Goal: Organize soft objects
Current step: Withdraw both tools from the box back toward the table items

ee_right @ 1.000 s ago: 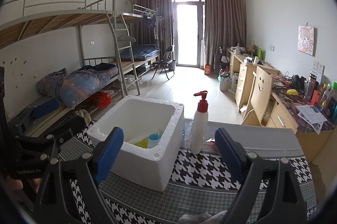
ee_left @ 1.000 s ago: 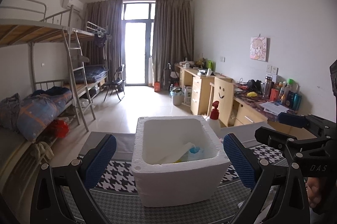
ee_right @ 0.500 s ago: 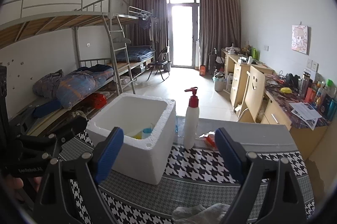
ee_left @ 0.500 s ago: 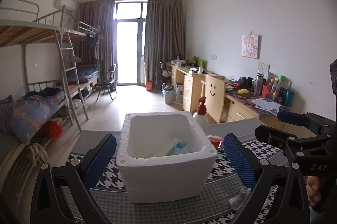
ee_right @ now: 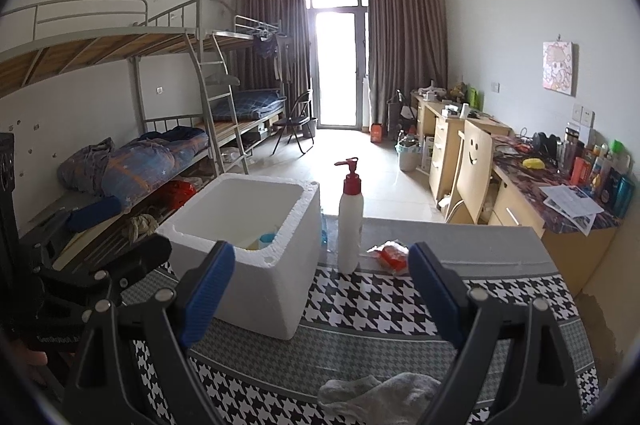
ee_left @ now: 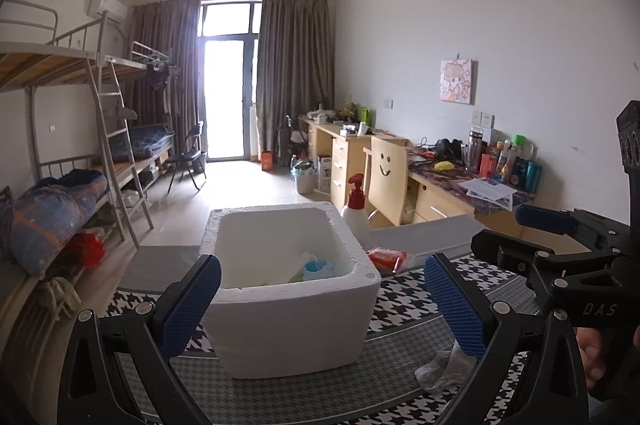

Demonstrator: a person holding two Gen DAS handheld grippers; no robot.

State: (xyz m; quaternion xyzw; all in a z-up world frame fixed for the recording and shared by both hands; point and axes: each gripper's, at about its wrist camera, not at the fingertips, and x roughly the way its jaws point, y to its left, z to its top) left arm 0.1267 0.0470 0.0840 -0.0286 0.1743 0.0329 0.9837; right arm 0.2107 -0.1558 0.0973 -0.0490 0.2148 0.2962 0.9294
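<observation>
A white foam box stands on the houndstooth table cloth, with a few items lying inside, one of them blue. A crumpled grey-white cloth lies on the cloth near the front edge. My left gripper is open, its blue pads either side of the box, held back from it. My right gripper is open above the table, with the grey-white cloth just below and ahead of it. Neither holds anything.
A white pump bottle with a red top stands right of the box. A red packet lies beside it. Bunk beds line the left wall, desks and a chair the right.
Both grippers have pulled back and shifted right. The box now sits further left in both views, and the grey-white cloth has come into view at the bottom.
</observation>
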